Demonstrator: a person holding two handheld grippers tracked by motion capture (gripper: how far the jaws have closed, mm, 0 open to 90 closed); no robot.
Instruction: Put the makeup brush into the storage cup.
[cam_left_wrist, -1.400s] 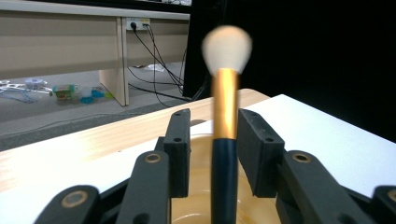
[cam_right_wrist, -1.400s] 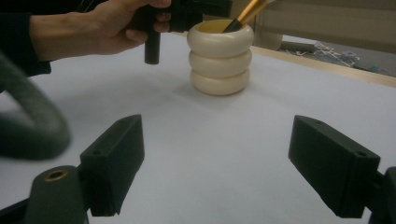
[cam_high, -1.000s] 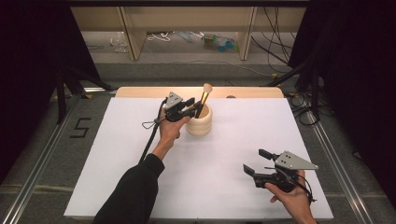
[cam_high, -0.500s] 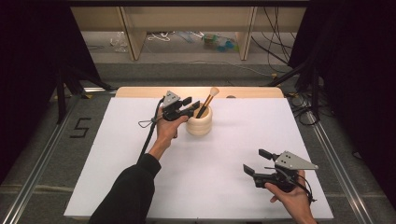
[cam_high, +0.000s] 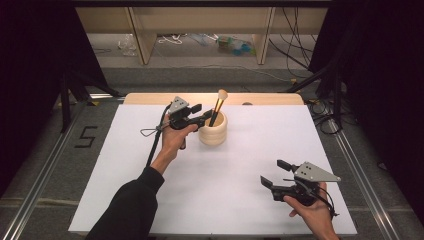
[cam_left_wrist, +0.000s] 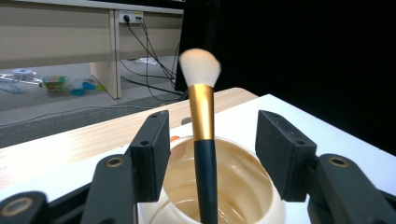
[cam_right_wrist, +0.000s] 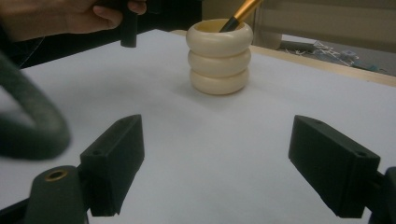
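Since the earlier frames, the brush (cam_high: 217, 106) has swung back from a lean toward the right to stand nearly upright in the cup (cam_high: 213, 129), and the left gripper (cam_high: 199, 116) has opened off it. In the left gripper view, its jaws stand wide apart on either side of the brush's black handle, touching nothing, with the gold ferrule and pale bristles rising between and above them. The cream, three-ringed cup sits on the white table cover (cam_high: 125, 165) near the middle of the table's far edge, and the brush rests with its handle down inside it. The left hand (cam_high: 172, 140) holds its gripper just beside the cup's left rim.

Near the table's near right corner, the right gripper (cam_high: 274, 172) has not moved; the right hand (cam_high: 312, 212) holds it just above the cover, jaws spread wide and empty, pointing toward the cup, well apart from it.
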